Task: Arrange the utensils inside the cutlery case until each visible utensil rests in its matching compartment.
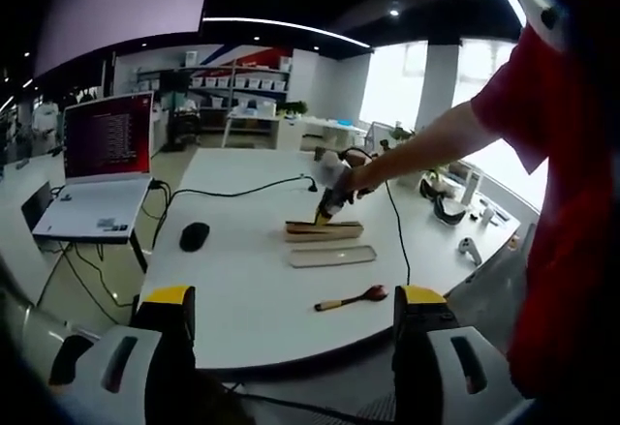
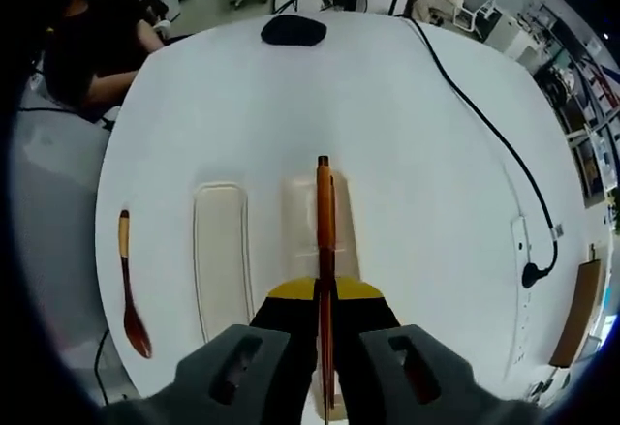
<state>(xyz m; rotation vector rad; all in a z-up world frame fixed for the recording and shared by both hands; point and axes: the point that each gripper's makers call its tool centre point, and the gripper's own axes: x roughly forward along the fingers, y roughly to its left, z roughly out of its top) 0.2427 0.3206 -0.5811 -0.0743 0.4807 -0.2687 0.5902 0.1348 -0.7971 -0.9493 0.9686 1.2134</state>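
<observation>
My right gripper [image 2: 325, 291] is shut on a pair of brown chopsticks [image 2: 325, 212] that point away from me, held over the pale open cutlery case [image 2: 295, 214]. The case's clear lid [image 2: 221, 251] lies beside it on the left. Further left, near the table edge, rests a dark red spoon [image 2: 129, 294] with a light handle. In the left gripper view, a hand holds the right gripper [image 1: 329, 207] down over the wooden-looking case [image 1: 325, 230], with the lid [image 1: 332, 256] and spoon [image 1: 351, 298] nearer to me. My left gripper [image 1: 296, 299] stands open and empty, back from the table edge.
A white round-cornered table [image 1: 242, 280] carries a black mouse [image 1: 194, 236], a black cable [image 1: 237, 193] and an open laptop [image 1: 107, 168] on a side stand. The mouse [image 2: 294, 30] and cable [image 2: 494, 135] lie far from the case. A seated person [image 2: 87, 57] is at the far side.
</observation>
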